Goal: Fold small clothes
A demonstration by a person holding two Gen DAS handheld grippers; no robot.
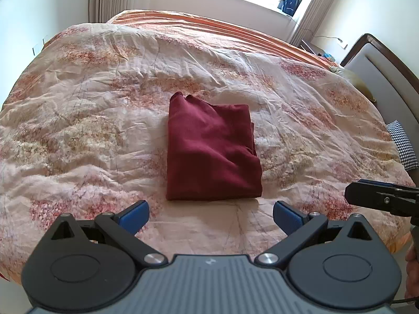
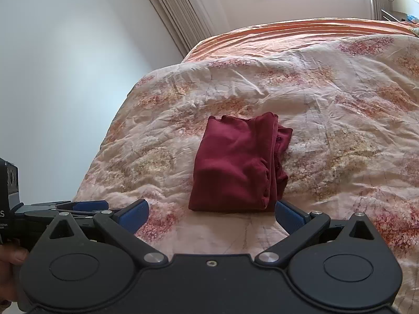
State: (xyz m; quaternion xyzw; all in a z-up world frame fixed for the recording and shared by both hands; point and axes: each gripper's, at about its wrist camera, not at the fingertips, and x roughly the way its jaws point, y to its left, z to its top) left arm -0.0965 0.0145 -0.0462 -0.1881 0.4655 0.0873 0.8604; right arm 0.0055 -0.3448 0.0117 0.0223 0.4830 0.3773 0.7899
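A dark red garment (image 1: 212, 149) lies folded into a compact rectangle on the floral quilt (image 1: 91, 120). It also shows in the right wrist view (image 2: 235, 167), with its stacked layer edges on the right side. My left gripper (image 1: 210, 216) is open and empty, just in front of the garment's near edge, not touching it. My right gripper (image 2: 212, 216) is open and empty, also just short of the near edge. The right gripper shows at the right edge of the left wrist view (image 1: 348, 193). The left gripper shows at the left of the right wrist view (image 2: 104, 205).
The bed has an orange sheet (image 1: 209, 23) at the far side under a bright window. A padded headboard (image 1: 387, 73) and a houndstooth pillow (image 1: 403, 144) are on the right. A white wall (image 2: 65, 78) and curtains stand beyond the bed's left edge.
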